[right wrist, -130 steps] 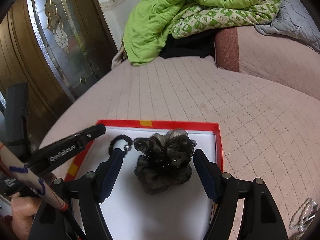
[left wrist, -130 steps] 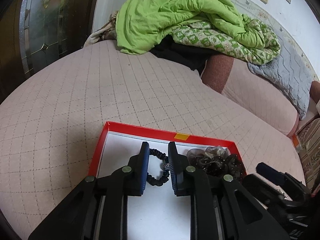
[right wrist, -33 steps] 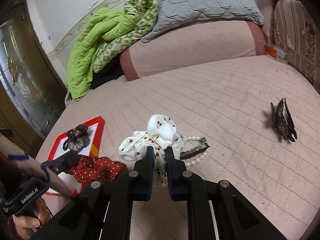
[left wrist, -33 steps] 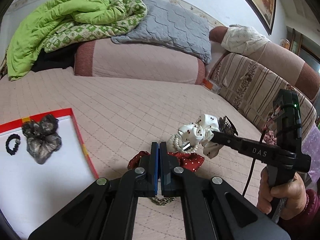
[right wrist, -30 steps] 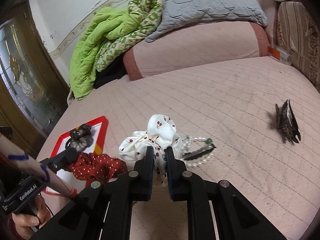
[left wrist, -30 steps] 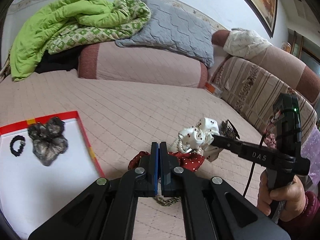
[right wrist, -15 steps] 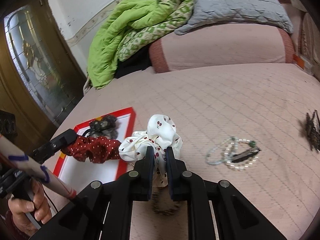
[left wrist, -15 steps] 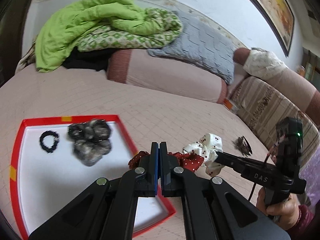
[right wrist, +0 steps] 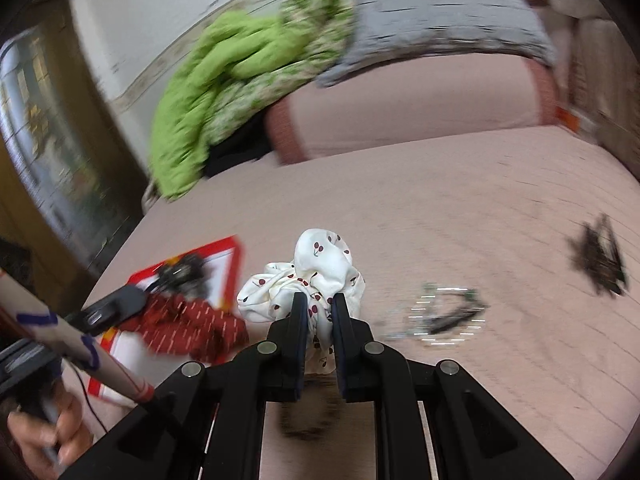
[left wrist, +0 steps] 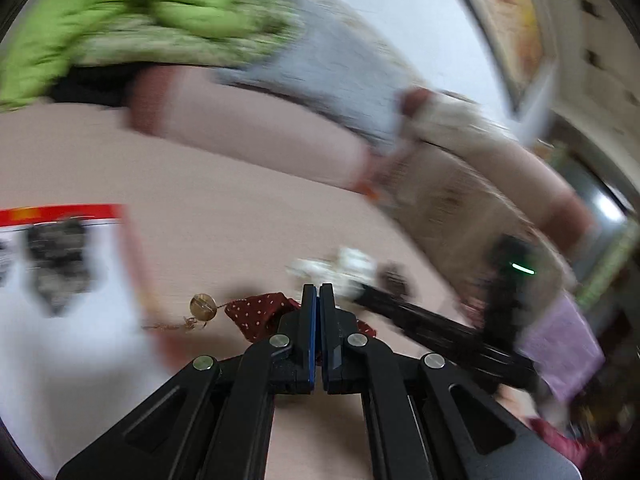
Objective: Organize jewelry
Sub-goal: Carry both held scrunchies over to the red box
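The left claw is clenched on a red polka-dot scrunchie, lifted beside the red-rimmed tray on the bed. The right claw grips a white cherry-print scrunchie — raised above the quilt. A pearl bracelet and a dark hair claw clip lie further right, both blurred.

Your left gripper is matte black, blue pads lining its fingers, silver screws on the linkage. Right gripper matches. Lower left, your bare-skinned hand, black cable trailing.
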Demonstrator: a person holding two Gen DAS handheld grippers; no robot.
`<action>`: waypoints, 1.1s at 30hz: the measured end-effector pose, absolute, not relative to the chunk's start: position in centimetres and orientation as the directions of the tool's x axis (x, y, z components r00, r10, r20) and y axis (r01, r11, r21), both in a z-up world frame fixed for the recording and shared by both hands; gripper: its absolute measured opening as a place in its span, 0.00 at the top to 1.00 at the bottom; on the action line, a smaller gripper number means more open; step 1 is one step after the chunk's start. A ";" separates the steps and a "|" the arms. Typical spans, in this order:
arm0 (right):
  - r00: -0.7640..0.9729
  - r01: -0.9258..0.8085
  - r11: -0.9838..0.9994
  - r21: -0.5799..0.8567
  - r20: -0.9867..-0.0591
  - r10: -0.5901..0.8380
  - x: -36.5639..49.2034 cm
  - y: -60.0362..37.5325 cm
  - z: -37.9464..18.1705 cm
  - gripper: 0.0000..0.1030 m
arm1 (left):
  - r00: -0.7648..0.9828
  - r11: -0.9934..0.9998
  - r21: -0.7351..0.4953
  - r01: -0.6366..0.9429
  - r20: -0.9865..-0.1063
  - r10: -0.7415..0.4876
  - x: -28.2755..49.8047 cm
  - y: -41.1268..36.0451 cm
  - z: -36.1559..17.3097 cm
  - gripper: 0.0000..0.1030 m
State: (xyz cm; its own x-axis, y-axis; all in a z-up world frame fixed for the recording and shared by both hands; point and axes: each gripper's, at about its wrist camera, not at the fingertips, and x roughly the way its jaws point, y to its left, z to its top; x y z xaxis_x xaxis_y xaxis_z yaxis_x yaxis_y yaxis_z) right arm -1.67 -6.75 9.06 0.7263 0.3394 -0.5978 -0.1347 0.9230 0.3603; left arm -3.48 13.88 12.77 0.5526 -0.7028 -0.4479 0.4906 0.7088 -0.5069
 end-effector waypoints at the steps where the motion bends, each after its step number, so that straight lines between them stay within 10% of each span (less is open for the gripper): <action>1: 0.736 -0.099 0.925 0.367 -0.598 0.316 -1.8 -8.2 9.0 0.88 | 0.546 0.706 -0.475 0.526 -0.448 -0.708 -4.0 12.6 13.1 0.99; 23: 0.764 -0.042 0.896 0.442 -0.564 0.314 -2.6 -12.3 10.0 0.88 | 0.491 0.668 -0.566 0.484 -0.456 -0.742 -2.5 14.4 11.5 0.99; 28: 0.759 -0.025 0.894 0.447 -0.574 0.308 -2.5 -12.8 9.7 0.88 | 0.448 0.902 -0.308 0.302 -0.790 -0.420 -0.5 13.2 5.3 0.99; 33: 0.761 -0.034 0.889 0.456 -0.566 0.319 -2.6 -12.7 9.9 0.88 | 0.525 0.841 -0.394 0.370 -0.659 -0.539 -1.1 14.1 8.8 0.99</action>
